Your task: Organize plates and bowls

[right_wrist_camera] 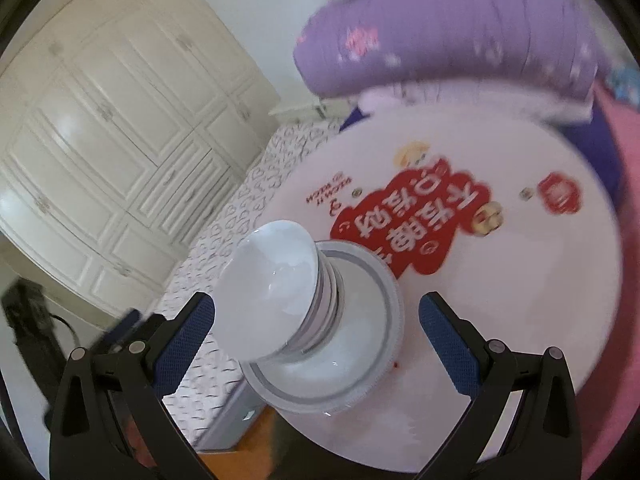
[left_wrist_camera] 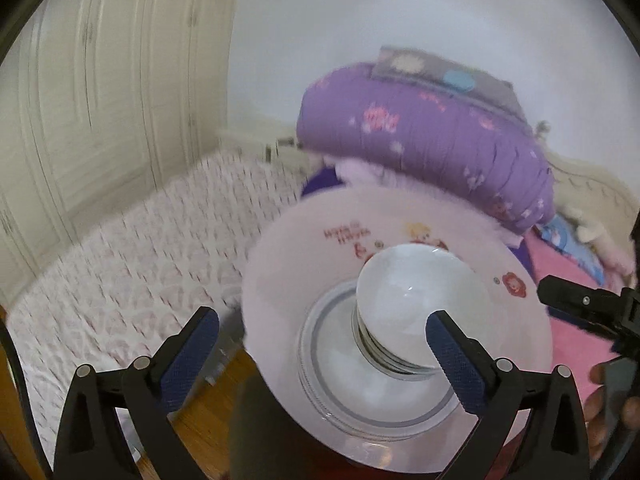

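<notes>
A stack of white bowls [left_wrist_camera: 416, 292] [right_wrist_camera: 268, 280] stands upright in a stack of white plates with grey rims [left_wrist_camera: 332, 360] [right_wrist_camera: 360, 360]. Both rest on a round white tabletop [left_wrist_camera: 288, 264] [right_wrist_camera: 540, 300] printed with red cartoon lettering. My left gripper [left_wrist_camera: 322, 320] is open and hangs above and in front of the stacks, with nothing pressed between its blue pads. My right gripper [right_wrist_camera: 316, 300] is open too, just as wide, and touches neither stack. The right gripper's black tip [left_wrist_camera: 580, 300] shows at the right edge of the left wrist view, with a hand [left_wrist_camera: 608, 400] below it.
A bed with a pink-patterned white sheet [left_wrist_camera: 140, 248] [right_wrist_camera: 224, 240] lies left of the table. A folded purple quilt [left_wrist_camera: 432, 132] [right_wrist_camera: 440, 28] is piled behind it, and a pink blanket [left_wrist_camera: 560, 256] lies at the right. Cream wardrobe doors [left_wrist_camera: 100, 80] [right_wrist_camera: 120, 120] fill the left. Wooden floor [left_wrist_camera: 208, 400] shows below.
</notes>
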### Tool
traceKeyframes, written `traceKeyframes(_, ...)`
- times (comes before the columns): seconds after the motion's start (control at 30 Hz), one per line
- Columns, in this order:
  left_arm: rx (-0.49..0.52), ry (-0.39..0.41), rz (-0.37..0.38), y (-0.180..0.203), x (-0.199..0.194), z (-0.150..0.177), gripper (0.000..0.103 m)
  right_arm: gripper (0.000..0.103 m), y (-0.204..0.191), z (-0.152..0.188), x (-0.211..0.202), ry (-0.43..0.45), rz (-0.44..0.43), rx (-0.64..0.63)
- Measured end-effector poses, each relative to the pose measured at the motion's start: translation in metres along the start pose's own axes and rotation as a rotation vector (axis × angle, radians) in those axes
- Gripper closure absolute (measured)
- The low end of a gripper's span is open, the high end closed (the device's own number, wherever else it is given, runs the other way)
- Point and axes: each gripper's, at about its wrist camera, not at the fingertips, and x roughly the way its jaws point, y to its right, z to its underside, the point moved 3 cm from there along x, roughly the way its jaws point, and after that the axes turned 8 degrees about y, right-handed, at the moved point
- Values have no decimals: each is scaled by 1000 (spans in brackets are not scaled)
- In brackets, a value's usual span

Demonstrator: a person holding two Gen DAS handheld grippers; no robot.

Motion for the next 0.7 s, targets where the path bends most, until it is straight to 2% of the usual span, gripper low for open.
traceKeyframes(0.13, 65, 114, -27, 14, -50, 11, 1, 0, -15, 11, -47, 106, 64, -82)
traceKeyframes(0.27, 59, 194, -24, 17, -101, 37, 1, 0, -27, 28, -82, 195, 130, -136)
traceKeyframes(0.47, 35, 223, -21, 13, -155, 84, 1, 0, -48, 61, -113, 245, 232, -225)
traceKeyframes(0.6, 3, 234, -24, 4, -192, 106, 1, 0, -58, 76, -127, 269, 264, -272)
traceKeyframes(0.7, -10, 248, -32, 1, -221, 114, 1, 0, -64, 90, -140, 288, 252, -272)
